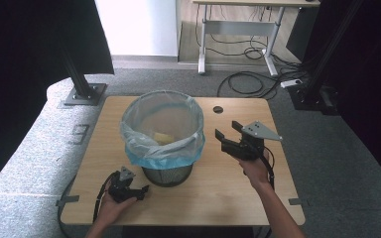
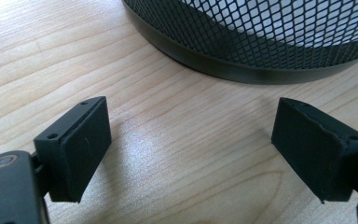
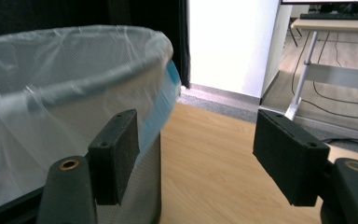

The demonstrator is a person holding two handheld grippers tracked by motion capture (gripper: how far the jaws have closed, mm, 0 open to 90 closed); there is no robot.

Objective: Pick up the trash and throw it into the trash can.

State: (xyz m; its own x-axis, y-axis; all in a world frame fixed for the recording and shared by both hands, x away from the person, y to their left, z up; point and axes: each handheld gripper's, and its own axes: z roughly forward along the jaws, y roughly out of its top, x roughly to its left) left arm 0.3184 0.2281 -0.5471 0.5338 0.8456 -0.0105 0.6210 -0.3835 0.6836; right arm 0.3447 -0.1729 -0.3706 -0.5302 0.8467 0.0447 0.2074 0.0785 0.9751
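Note:
A black mesh waste bin lined with a clear and blue plastic bag stands mid-table; something yellow lies inside it. My left gripper rests low on the table by the bin's front left, open and empty. In the left gripper view the bin's base is just beyond my left gripper. My right gripper is held up to the right of the bin, near its rim, open with nothing in it. The right gripper view shows my right gripper beside the bag's rim.
The wooden table has a round cable hole at the back. Behind it is grey carpet with cables and a white desk frame. Black stand posts flank the table at left and right.

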